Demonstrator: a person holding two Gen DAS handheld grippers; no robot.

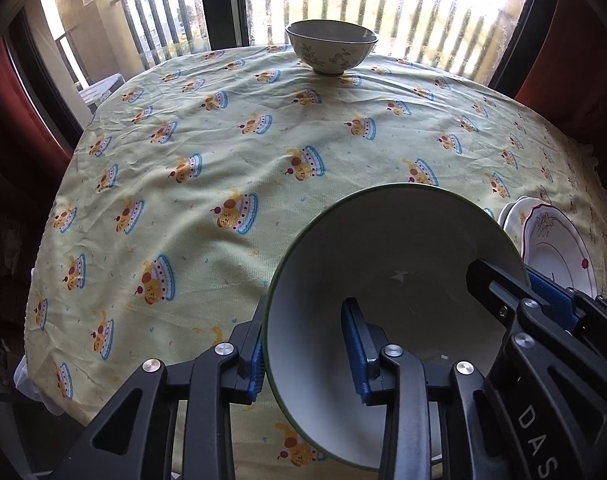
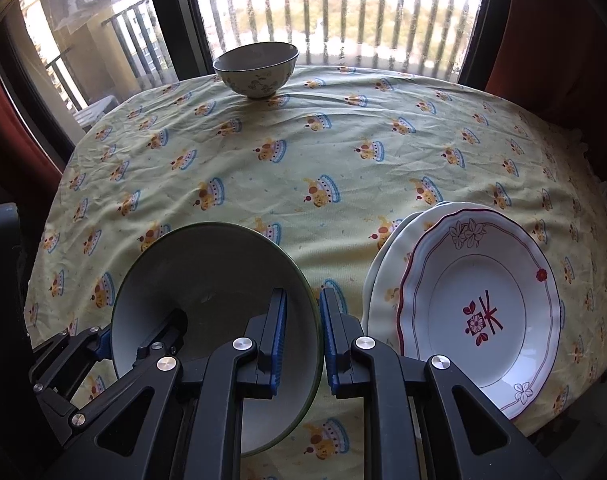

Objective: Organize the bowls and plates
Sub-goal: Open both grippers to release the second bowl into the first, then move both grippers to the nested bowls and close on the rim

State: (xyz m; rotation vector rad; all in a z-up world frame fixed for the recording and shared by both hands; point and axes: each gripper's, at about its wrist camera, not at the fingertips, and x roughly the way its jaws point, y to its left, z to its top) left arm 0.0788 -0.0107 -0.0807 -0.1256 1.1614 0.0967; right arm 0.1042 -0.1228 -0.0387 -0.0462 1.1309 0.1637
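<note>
- Presently, left gripper (image 1: 309, 354) jaws straddle the green-rimmed bowl (image 1: 395, 264) wall without gripping; right gripper (image 2: 301, 340) likewise apart astride the opposite rim.
- Risk: bowl tips or slides toward the plates (image 2: 479, 312) just right of the right gripper.

Both wrist views close, angled down over table (image 1: 223, 184); share green-rimmed bowl (image 1: 387, 264), far bowl (image 1: 330, 49).
</note>
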